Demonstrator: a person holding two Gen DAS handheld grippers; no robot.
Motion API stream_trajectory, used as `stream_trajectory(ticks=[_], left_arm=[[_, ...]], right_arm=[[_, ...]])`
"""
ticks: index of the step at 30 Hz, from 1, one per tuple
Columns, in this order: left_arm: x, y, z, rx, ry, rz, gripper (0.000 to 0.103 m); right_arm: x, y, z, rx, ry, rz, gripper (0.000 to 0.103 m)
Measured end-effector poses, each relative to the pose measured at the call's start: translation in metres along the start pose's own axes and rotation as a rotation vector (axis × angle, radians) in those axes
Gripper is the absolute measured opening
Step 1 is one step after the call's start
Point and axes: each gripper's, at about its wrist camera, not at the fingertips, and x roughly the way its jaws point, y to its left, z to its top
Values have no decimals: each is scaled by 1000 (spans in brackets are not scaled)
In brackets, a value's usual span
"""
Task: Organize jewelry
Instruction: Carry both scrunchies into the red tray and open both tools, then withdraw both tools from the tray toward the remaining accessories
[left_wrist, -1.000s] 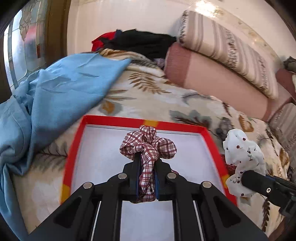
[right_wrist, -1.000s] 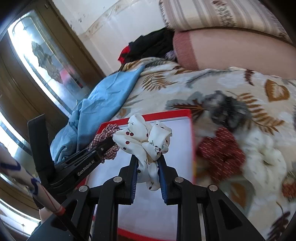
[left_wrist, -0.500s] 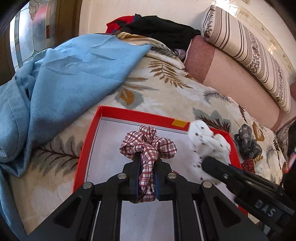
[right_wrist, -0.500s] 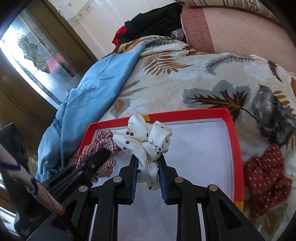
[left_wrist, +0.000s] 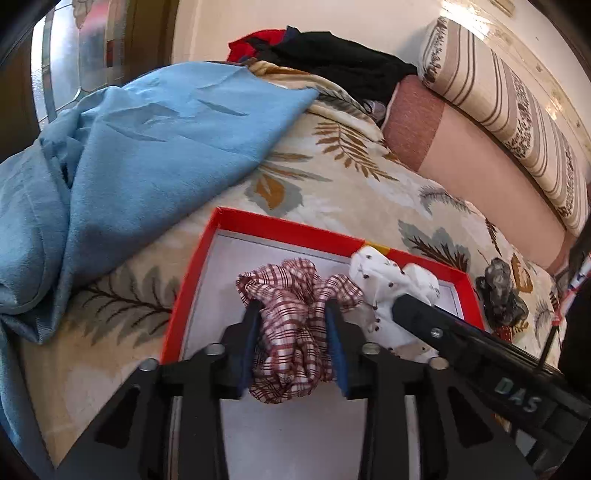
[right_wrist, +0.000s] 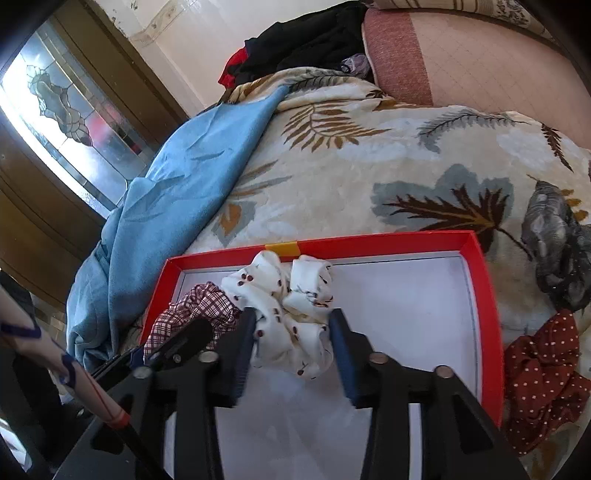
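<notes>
A red-rimmed box lid (left_wrist: 280, 229) (right_wrist: 384, 242) with a white floor lies on the floral bedspread. My left gripper (left_wrist: 293, 314) is open, its fingers spread on either side of a red plaid scrunchie (left_wrist: 295, 295) inside the lid. My right gripper (right_wrist: 291, 325) is open too, its fingers on either side of a white spotted scrunchie (right_wrist: 288, 291) beside the plaid one (right_wrist: 195, 306). The white scrunchie (left_wrist: 391, 284) and the right gripper show in the left wrist view.
A blue cloth (left_wrist: 129, 155) lies left of the lid. A red dotted scrunchie (right_wrist: 543, 373) and a grey scrunchie (right_wrist: 554, 236) lie on the bedspread to the right. Pillows (left_wrist: 480, 147) and dark clothes (left_wrist: 332, 59) are at the back.
Both grippers lowered into the lid and opened; their jaws went from clamped on the scrunchies to spread wide. The white scrunchie moved in next to the plaid one.
</notes>
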Motion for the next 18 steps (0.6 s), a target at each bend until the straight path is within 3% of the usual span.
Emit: stream_trajectory(ticks=[2,6,11,18], left_arm=[[-5,1,1,-3,-19,-1,51],[-12,-4,1,24,-42,-7,52],[-24,-4,3,28,-82,-15,52],[-27,-6,5,32,-93,-14,52]], right_arm=[[-10,-6,1,19,-9,26,58],[-38,-16,-2,16,-71,31,62],[-73,-37,-16,-47,-175,-134,62],[-89,-64,-32,-16,-248,-178,62]])
